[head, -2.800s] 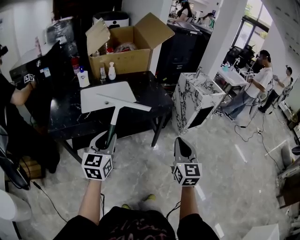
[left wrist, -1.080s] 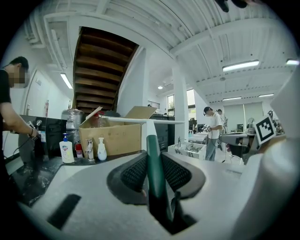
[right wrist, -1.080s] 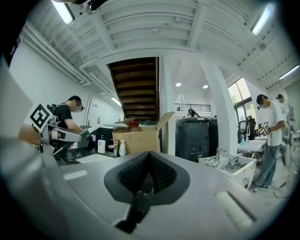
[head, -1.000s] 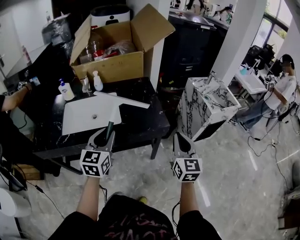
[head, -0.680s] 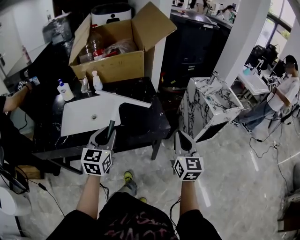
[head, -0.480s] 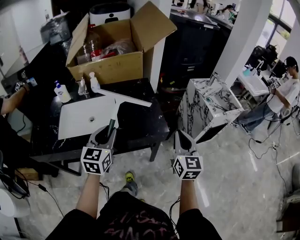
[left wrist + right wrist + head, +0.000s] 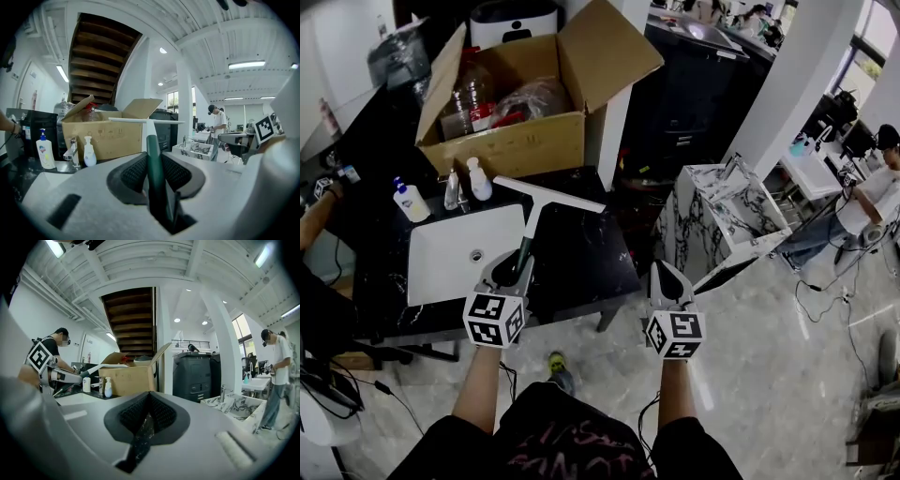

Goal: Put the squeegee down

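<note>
Holding a bottle [image 7: 465, 94] and apparently bags [image 7: 540, 95], the cardboard box [image 7: 520, 147] stands open; left gripper [image 7: 516, 265] clamps the squeegee [image 7: 548, 194], right gripper [image 7: 665, 274] is closed, empty.

An open-plan test lab: a black table [image 7: 581, 253] with an inset white sink [image 7: 441, 272] at 11 o'clock, a marbled sink stand [image 7: 722, 211] at 2, another person [image 7: 874, 199] at a workstation at 3, and cables [image 7: 834, 281] across the marble floor [image 7: 769, 375].

Bright ceiling strips [image 7: 247, 64] give even light; fisheye bending curves the edges, dark vignettes ring both gripper views.
</note>
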Motion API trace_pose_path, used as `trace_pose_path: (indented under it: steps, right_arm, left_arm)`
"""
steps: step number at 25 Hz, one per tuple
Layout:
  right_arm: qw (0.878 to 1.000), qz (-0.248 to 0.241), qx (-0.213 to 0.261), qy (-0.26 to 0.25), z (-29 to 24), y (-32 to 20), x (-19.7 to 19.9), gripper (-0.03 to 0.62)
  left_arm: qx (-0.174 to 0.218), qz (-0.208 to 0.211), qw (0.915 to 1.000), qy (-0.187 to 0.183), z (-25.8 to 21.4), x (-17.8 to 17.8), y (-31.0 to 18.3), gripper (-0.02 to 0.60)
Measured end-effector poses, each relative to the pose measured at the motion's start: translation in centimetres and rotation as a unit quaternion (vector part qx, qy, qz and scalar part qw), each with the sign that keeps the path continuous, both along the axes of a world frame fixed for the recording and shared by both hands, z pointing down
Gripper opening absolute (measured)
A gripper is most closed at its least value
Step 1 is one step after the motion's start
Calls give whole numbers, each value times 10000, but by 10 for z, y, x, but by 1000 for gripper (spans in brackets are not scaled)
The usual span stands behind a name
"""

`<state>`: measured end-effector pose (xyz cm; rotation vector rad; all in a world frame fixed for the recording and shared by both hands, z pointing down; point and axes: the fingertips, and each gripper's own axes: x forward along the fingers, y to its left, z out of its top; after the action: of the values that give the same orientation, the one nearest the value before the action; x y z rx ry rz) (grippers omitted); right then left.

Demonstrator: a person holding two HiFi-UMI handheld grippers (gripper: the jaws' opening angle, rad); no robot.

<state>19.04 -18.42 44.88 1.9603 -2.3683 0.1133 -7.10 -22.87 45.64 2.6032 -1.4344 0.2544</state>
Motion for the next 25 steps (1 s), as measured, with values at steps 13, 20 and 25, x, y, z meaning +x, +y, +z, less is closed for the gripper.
trace_pose_path:
  steps: [13, 20, 25]
  right_arm:
    - [9999, 102, -22, 24, -5, -95, -16, 11]
    - [9999, 70, -22, 121, -4, -124, -24, 11]
    - [9999, 51, -46, 120, -5, -137, -18, 11]
  left_arm:
    - [-180, 67, 9997, 167, 13, -11, -95, 98]
    - [-304, 77, 9992, 257, 25, -14, -119, 98]
    - [-427, -14, 9987, 259, 32, -11, -131, 98]
